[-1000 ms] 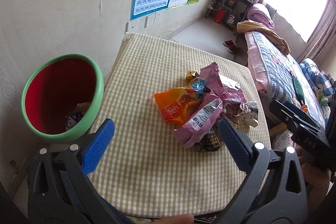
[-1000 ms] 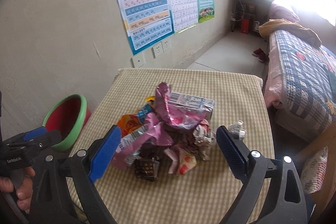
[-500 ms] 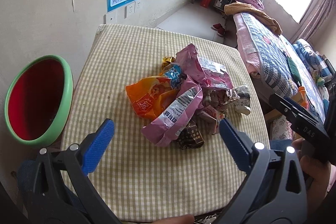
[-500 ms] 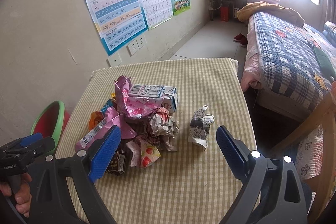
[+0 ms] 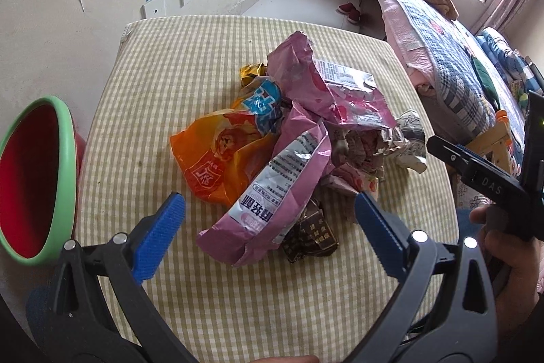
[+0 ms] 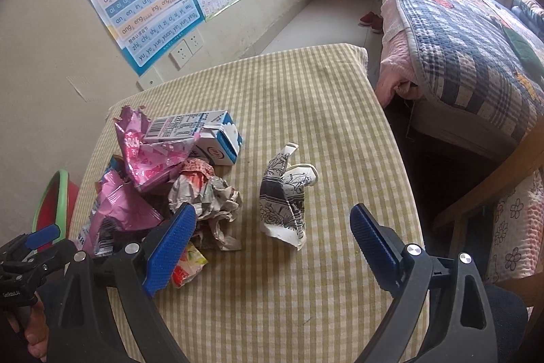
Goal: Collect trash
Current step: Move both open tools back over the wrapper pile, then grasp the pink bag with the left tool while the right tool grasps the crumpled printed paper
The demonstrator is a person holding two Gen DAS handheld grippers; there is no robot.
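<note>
left claw [image 5: 268,220]: apart, empty | right claw [image 6: 272,233]: apart, empty | wrapper pile [image 5: 289,138]: mid-surface [image 5: 170,56], toward bin-side edge, bin [image 5: 37,179] beside it | handling: likely light, crinkly, slippery foil | grip: pinch the raised fold of the pink bag [image 5: 272,193]

wrist views, angled down, shared trash pile [image 5: 292,138]
</note>
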